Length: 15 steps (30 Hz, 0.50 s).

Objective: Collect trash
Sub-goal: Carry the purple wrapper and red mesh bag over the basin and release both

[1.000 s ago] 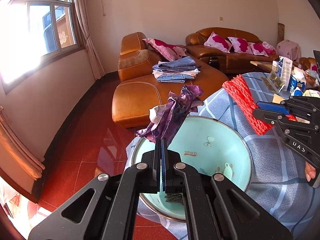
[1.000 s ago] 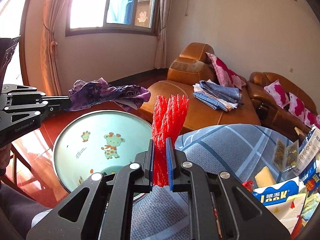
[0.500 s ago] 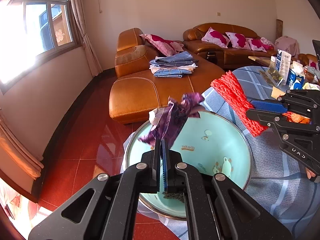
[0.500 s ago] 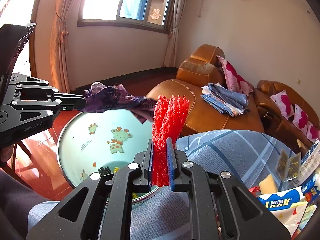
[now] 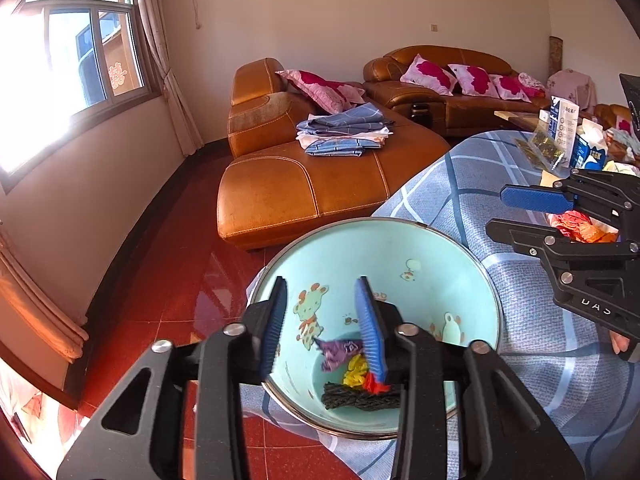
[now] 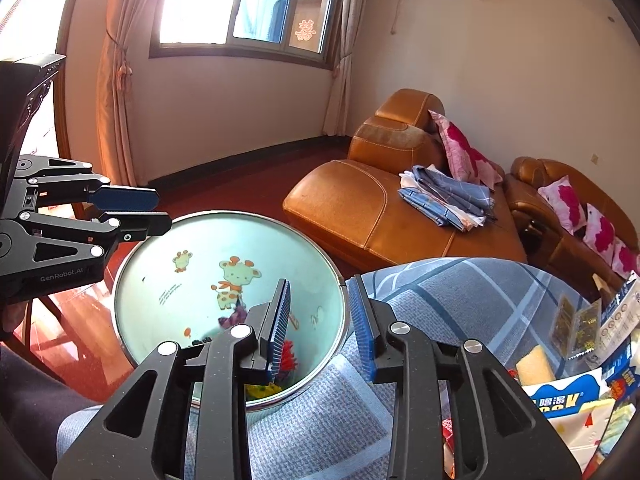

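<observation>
A light-blue basin (image 5: 384, 252) with cartoon giraffes sits at the edge of the table. On its bottom lie a purple wrapper (image 5: 338, 352), a yellow scrap (image 5: 354, 368), a red mesh piece (image 5: 374, 386) and a dark bundle (image 5: 360, 398). My left gripper (image 5: 320, 292) hovers over the basin, its jaws opening with nothing between them. My right gripper (image 6: 320, 292) is over the basin's (image 6: 180, 280) near rim, jaws also opening and empty. Below it lie the red mesh (image 6: 286, 358) and the purple wrapper (image 6: 234, 318). Each gripper shows in the other's view: right gripper (image 5: 496, 210), left gripper (image 6: 162, 211).
The table wears a blue checked cloth (image 6: 460, 280). At its right side lie more packages: a blue-and-white box (image 6: 560, 400), a yellow sponge (image 6: 532, 368) and a carton (image 5: 588, 152). An orange leather sofa (image 5: 320, 184) with folded clothes stands beyond, on a red tiled floor.
Both grippers went from shut to open. The purple wrapper left the left gripper and the red mesh left the right one; both now lie in the basin.
</observation>
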Tool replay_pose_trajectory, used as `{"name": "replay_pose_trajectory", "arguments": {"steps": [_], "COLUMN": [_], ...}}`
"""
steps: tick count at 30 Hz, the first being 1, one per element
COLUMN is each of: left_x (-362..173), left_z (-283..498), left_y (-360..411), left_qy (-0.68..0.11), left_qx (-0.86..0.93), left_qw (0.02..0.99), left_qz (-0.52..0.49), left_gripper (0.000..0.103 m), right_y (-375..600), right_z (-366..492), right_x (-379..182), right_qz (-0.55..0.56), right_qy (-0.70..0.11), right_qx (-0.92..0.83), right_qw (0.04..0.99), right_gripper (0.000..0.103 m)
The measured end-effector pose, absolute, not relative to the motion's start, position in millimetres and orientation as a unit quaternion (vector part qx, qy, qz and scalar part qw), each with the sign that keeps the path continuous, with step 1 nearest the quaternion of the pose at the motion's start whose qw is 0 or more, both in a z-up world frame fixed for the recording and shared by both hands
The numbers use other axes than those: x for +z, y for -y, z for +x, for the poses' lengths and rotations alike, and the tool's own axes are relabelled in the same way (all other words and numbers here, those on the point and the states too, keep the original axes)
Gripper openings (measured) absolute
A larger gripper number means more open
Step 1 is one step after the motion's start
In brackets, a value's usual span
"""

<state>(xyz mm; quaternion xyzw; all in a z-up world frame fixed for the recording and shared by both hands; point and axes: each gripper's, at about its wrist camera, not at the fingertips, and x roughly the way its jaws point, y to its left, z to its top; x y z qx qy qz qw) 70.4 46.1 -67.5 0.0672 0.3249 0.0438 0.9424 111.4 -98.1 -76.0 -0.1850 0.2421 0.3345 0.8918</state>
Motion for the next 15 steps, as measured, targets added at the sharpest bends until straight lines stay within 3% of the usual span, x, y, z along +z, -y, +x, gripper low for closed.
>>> {"name": "replay_pose_trajectory", "arguments": {"steps": [15], "left_x": [-65.5], "left_z": [69.3], "left_y": [-43.9], "left_qy": [-0.322], "left_qx": [0.035], "left_qw": [0.944], "left_qz": [0.067], "left_gripper": [0.046], "right_y": [106.0], "right_z": [110.2], "right_x": [-72.0], "right_qz": [-0.168], "right_qy": [-0.231], "right_qx": [0.314], "right_qw": [0.905], "right_gripper": [0.036]}}
